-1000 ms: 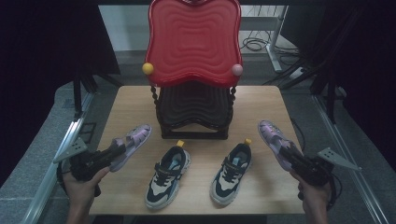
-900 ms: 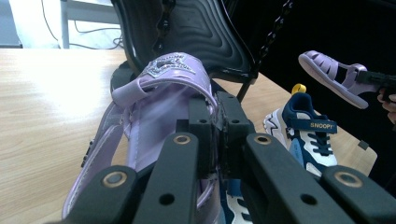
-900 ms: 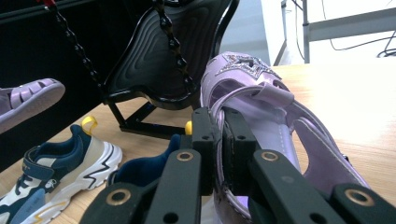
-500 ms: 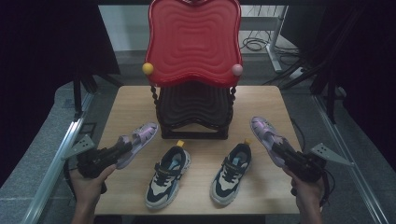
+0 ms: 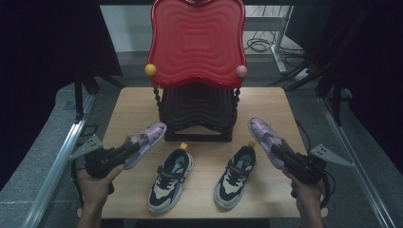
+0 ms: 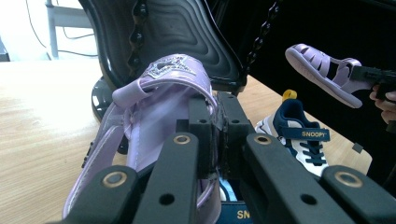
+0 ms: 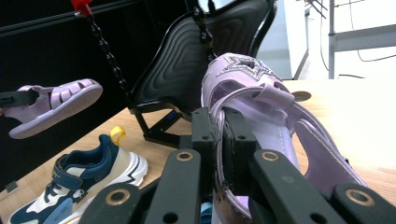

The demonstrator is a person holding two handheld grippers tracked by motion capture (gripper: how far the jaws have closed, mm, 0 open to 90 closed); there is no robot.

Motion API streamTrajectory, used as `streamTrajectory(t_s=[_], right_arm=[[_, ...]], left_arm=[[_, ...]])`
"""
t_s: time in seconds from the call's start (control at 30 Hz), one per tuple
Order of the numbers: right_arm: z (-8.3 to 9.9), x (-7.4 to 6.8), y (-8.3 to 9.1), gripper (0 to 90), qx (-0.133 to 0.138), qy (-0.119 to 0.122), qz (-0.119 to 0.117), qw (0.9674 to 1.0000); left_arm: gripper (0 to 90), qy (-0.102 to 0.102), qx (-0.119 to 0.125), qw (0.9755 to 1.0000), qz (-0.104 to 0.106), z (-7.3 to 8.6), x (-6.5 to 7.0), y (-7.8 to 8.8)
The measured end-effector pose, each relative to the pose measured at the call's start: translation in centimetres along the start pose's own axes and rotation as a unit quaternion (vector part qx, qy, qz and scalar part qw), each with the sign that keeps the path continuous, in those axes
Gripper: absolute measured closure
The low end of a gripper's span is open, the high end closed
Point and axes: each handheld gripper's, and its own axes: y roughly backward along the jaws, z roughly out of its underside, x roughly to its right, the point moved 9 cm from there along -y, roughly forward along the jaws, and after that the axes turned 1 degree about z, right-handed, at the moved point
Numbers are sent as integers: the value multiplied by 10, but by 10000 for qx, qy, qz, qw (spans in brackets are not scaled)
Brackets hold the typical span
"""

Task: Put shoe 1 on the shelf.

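Two lilac sandals are held above the wooden table (image 5: pixel 128 107). My left gripper (image 5: pixel 134 147) is shut on the heel strap of the left sandal (image 5: pixel 148 135), whose toe points at the rack. In the left gripper view the jaws (image 6: pixel 217 119) pinch that sandal (image 6: pixel 159 93) by its strap. On the other side, my right gripper (image 5: pixel 279 152) is shut on the right sandal (image 5: pixel 264 136). The right gripper view has its jaws (image 7: pixel 219 126) clamped on the strap of that sandal (image 7: pixel 261 93). Both sandals hang clear of the table, in front of the rack's black lower shelf (image 5: pixel 197 109).
A shoe rack with a red wavy top shelf (image 5: pixel 197 42) stands at the middle back of the table. Two navy and cream sneakers (image 5: pixel 171 178) (image 5: pixel 235 175) lie side by side between my hands. Dark curtains flank the table, and cables lie on the floor behind.
Both sandals have shifted inward and forward toward the rack. The right hand has moved more than the left. Both grips are unchanged.
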Motion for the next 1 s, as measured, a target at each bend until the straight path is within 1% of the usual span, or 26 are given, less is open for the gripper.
streamTrajectory(t_s=[0.1,0.37,0.4,0.67,0.77,0.87,1.0], right_arm=[[1,-5,-4,850,-48,59,-65,9999],[6,-16,-16,849,-157,78,-193,9997],[6,-17,-18,850,-158,115,-200,9996],[9,-28,-30,849,-225,166,-325,9991],[9,-31,-33,849,-248,225,-343,9989],[9,-32,-37,848,-281,205,-351,9988],[9,-35,-43,847,-294,240,-368,9986]], left_arm=[[862,-28,-18,10000,19,0,2,-3],[861,-70,-28,10000,61,-2,6,-13],[862,-75,-27,9999,65,-3,6,-14],[861,-104,-17,9999,122,-7,10,-25],[861,-126,-28,9998,153,-8,11,-29],[861,-140,-59,9997,180,-9,12,-35],[861,-158,-75,9996,236,-10,14,-42]])
